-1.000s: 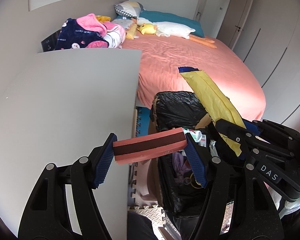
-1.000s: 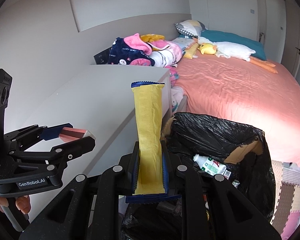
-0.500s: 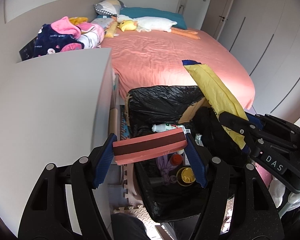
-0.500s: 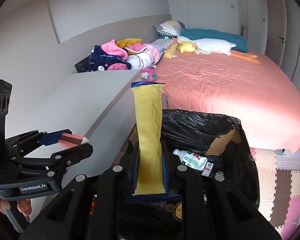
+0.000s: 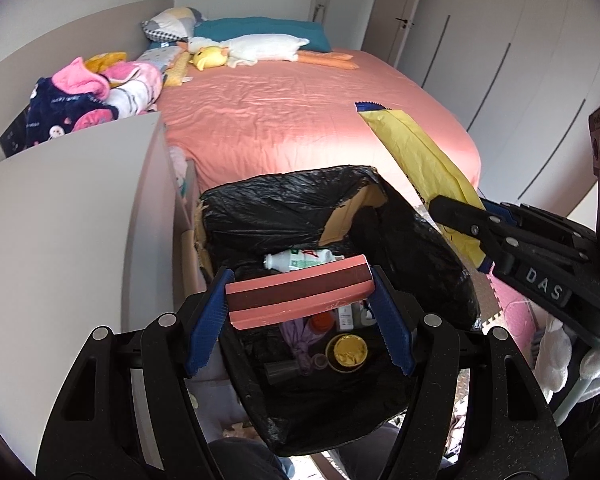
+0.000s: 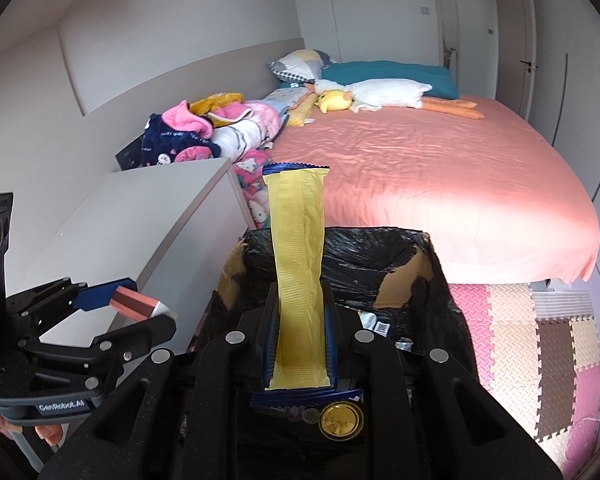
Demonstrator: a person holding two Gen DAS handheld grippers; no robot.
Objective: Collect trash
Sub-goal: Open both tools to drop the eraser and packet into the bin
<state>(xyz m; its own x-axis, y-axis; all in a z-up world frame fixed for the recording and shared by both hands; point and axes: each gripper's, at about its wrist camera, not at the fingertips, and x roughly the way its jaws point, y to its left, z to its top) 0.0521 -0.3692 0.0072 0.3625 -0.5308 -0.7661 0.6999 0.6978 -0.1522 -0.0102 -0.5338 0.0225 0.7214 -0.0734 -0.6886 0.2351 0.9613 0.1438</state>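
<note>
My left gripper (image 5: 298, 300) is shut on a flat pink box with a dark stripe (image 5: 296, 296) and holds it over the near part of the trash bin (image 5: 284, 204), a cardboard box lined with a black bag. The box also shows in the right wrist view (image 6: 136, 302). My right gripper (image 6: 300, 344) is shut on a long yellow wrapper with blue ends (image 6: 298, 248), standing upright above the bin (image 6: 340, 252); it also shows in the left wrist view (image 5: 424, 168). Inside the bin lie a white bottle (image 5: 296, 260), a gold lid (image 5: 346, 352) and other trash.
A grey desk top (image 5: 60, 216) lies left of the bin. A bed with a pink sheet (image 5: 300, 112) stretches behind it, with pillows, a plush duck (image 5: 210, 56) and piled clothes (image 5: 88, 96). Foam floor mats (image 6: 532, 344) lie to the right. Wardrobe doors (image 5: 512, 48) stand at far right.
Both grippers have moved right from the desk and forward over the bin, still holding the pink box and the yellow wrapper. More of the bin's inside now shows.
</note>
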